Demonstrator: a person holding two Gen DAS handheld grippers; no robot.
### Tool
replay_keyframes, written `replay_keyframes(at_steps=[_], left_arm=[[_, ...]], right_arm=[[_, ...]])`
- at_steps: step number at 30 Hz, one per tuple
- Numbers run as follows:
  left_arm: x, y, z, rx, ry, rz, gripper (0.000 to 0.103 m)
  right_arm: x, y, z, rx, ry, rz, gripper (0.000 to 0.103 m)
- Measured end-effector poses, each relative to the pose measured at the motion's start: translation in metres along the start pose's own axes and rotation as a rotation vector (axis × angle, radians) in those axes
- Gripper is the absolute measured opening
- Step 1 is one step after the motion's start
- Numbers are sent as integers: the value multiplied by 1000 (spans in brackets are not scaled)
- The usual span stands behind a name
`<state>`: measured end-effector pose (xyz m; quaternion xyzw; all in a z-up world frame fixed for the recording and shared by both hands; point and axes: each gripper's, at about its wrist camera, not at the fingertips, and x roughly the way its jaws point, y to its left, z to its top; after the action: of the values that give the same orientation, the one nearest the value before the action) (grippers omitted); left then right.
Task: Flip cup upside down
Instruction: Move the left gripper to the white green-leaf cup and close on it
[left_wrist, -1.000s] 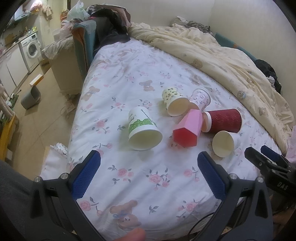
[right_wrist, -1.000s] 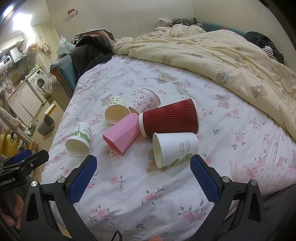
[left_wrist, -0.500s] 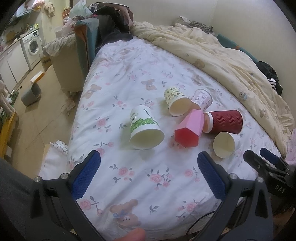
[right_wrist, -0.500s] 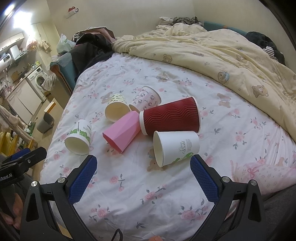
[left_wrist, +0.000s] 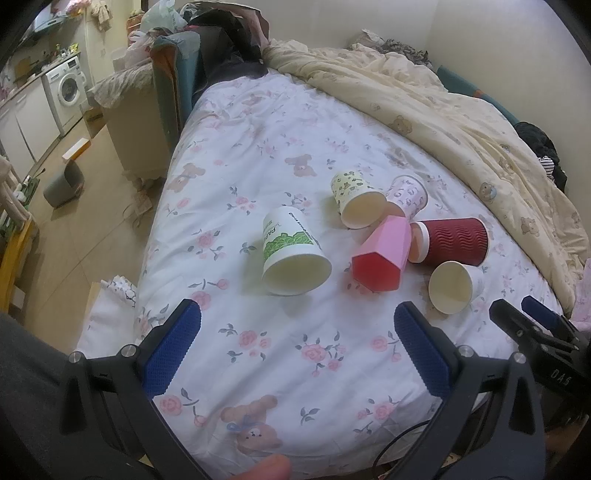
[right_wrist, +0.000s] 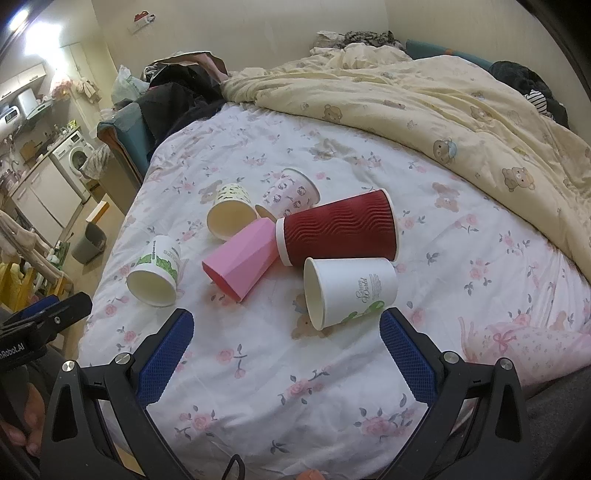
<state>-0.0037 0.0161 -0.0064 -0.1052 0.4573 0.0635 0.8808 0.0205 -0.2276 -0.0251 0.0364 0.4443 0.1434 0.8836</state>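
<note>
six cups are seen lying on their sides on the flowered bedsheet. the green-printed white cup is set apart, ahead of the wide-spread left gripper, which holds nothing.

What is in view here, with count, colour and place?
Paper cups: six, all on their sides on the bed: green-print white cup apart at left; yellow patterned cup; pink-print cup; pink faceted cup; dark red ribbed cup; white cup nearest the right gripper.
Bedsheet: one, white floral.
Duvet: one, cream, bunched far side.
Washing machine: one, white, far left.
Left gripper: open, empty.
Right gripper: open, empty.
</note>
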Motion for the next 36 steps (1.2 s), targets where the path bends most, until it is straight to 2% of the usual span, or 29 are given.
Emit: replay_keyframes(at_steps=[6, 15, 20, 22, 25, 31, 36], left_arm=[[3, 2, 1, -7, 34, -11, 103], [14, 9, 19, -28, 119, 21, 103], [51, 27, 57, -110, 260, 25, 103], [68, 38, 70, -173, 304, 25, 102], [90, 41, 81, -215, 352, 27, 94], [137, 19, 79, -207, 488, 1, 94], [163, 3, 76, -145, 532, 27, 94]], right_arm=[[2, -3, -3, 9, 16, -8, 103], [3, -9, -1, 47, 44, -2, 103], [6, -16, 1, 84, 62, -1, 103], [9, -19, 1, 106, 74, 6, 103], [13, -24, 1, 127, 91, 8, 103], [20, -29, 3, 154, 110, 6, 103], [26, -29, 3, 150, 125, 0, 103]])
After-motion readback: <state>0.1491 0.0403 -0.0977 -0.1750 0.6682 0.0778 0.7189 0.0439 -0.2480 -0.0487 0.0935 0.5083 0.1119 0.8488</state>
